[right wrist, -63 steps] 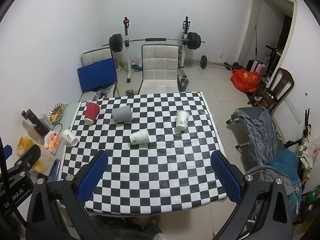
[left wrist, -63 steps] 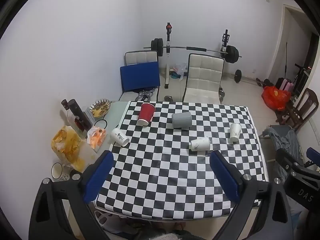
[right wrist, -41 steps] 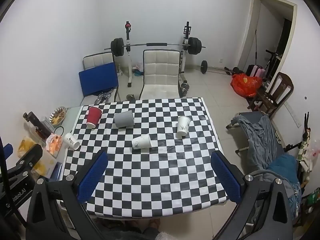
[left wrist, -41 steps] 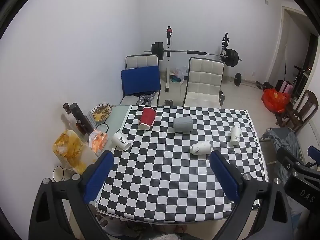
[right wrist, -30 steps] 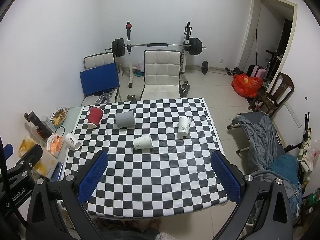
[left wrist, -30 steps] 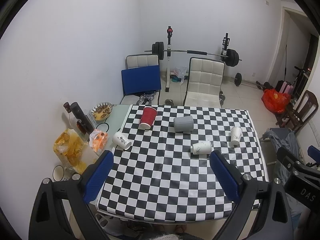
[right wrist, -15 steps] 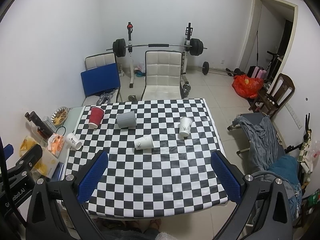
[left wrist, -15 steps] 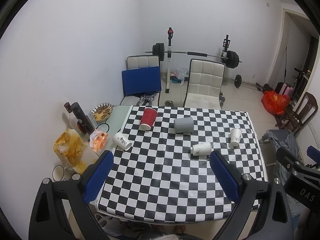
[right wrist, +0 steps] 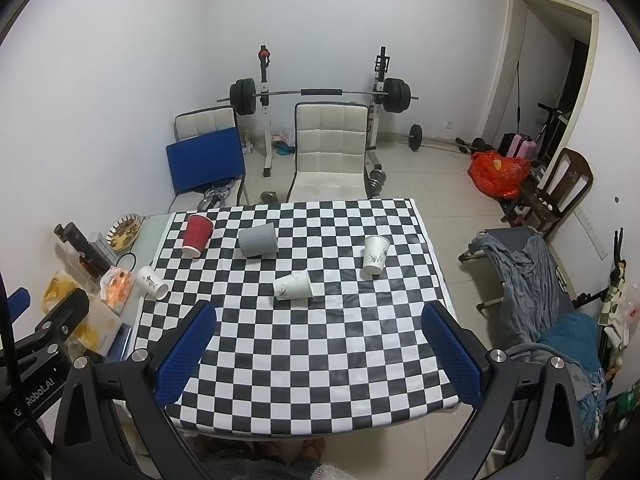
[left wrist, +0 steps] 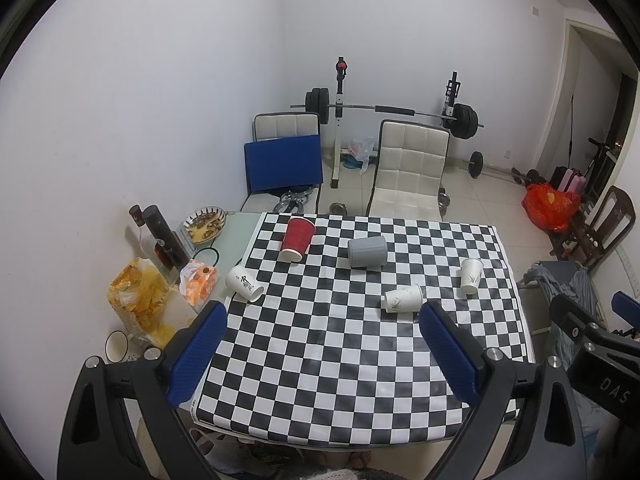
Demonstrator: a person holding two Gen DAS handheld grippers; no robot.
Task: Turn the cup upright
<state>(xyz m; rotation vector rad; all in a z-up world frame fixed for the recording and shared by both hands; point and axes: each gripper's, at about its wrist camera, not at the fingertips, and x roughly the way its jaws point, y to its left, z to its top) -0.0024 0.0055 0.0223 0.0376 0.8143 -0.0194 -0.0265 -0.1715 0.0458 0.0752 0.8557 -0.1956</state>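
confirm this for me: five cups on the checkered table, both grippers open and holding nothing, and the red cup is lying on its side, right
Not quite. In the right wrist view the red cup stands upside down, mouth on the checkered table. The rest holds: five cups, and the left gripper and right gripper open and empty.

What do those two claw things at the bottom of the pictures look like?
Both look alike: the left gripper and right gripper have black angular frames, silver bolts, and two jaws padded in textured blue. White lettering marks each body where the other camera catches it.
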